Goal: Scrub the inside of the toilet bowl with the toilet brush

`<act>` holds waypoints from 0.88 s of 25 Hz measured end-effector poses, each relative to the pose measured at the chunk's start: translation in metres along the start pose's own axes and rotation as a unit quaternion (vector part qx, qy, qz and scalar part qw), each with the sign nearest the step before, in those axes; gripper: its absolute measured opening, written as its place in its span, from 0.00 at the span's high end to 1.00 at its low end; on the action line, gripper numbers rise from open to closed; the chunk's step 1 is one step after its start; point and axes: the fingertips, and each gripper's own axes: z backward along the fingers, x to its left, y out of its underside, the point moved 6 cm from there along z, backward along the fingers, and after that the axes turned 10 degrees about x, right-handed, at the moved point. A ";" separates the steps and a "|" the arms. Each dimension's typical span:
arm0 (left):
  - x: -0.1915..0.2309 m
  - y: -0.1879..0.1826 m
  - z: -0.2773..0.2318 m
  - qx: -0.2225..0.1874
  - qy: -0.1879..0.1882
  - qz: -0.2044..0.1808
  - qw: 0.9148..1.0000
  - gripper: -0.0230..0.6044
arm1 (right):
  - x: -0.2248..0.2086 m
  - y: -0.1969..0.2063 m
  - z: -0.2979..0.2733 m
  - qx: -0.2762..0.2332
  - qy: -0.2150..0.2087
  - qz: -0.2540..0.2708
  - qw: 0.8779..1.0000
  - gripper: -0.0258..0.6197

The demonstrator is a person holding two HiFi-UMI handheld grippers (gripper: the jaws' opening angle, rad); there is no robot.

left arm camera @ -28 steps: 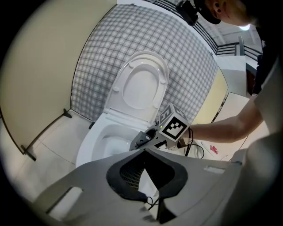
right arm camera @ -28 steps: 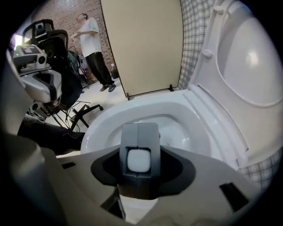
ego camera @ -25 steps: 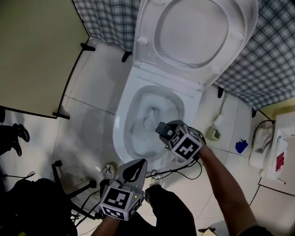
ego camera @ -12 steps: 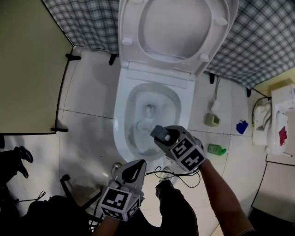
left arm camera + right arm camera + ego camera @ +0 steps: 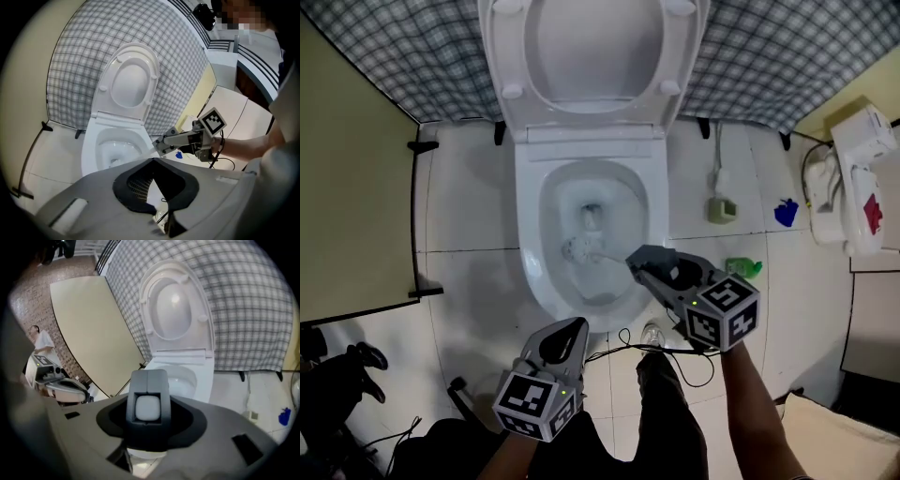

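We're looking down on the toilet bowl [image 5: 528, 230], with its lid [image 5: 591, 56] tipped up behind it, so the whole inside is open to work. The toilet brush [image 5: 580, 249] is down in there. Its bristle head sits against the inner wall, left of the bowl's centre in the head view and just in front of the drain. The white handle slopes up and out towards the bowl's front-right rim.

The right tool [image 5: 640, 262] has that handle. Its jaws are clamped round the end, the pale butt shows square between them in the right gripper view, and they've just nipped in a shade tighter. Gripping at the far end makes sense, I'd say: it gives full reach into the bowl while the hand stays outside the rim.

The right forearm [image 5: 750, 398] comes in from the bowl's front-right. The wrist is bent so the tool angles down and inward, in line with the handle.

The left tool [image 5: 574, 330] is a spectator. It hangs just in front of the bowl's front rim, above the floor [image 5: 469, 216], with its nose tilted down towards the bowl. Its jaws are drawn together with nothing between them. It looks parked there to stay clear of the brush's sweep.

The scrubbing appears to be in progress, but how clean the bowl's walls are can't be judged from here.
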 end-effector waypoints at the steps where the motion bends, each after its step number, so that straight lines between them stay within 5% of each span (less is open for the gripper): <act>1: -0.004 -0.001 -0.001 0.006 0.004 -0.008 1.000 0.99 | 0.000 0.003 0.016 -0.016 -0.001 -0.014 1.000 0.65; 10: -0.051 0.001 -0.017 0.041 0.031 -0.042 0.998 0.99 | -0.022 0.022 0.150 -0.143 0.007 -0.110 0.983 0.65; 16: -0.099 -0.001 -0.046 0.061 0.071 -0.074 0.993 0.98 | -0.057 0.044 0.238 -0.246 0.054 -0.163 0.954 0.65; 22: -0.138 -0.005 -0.078 0.059 0.116 -0.072 0.989 0.99 | -0.096 0.088 0.277 -0.231 0.145 -0.175 0.946 0.65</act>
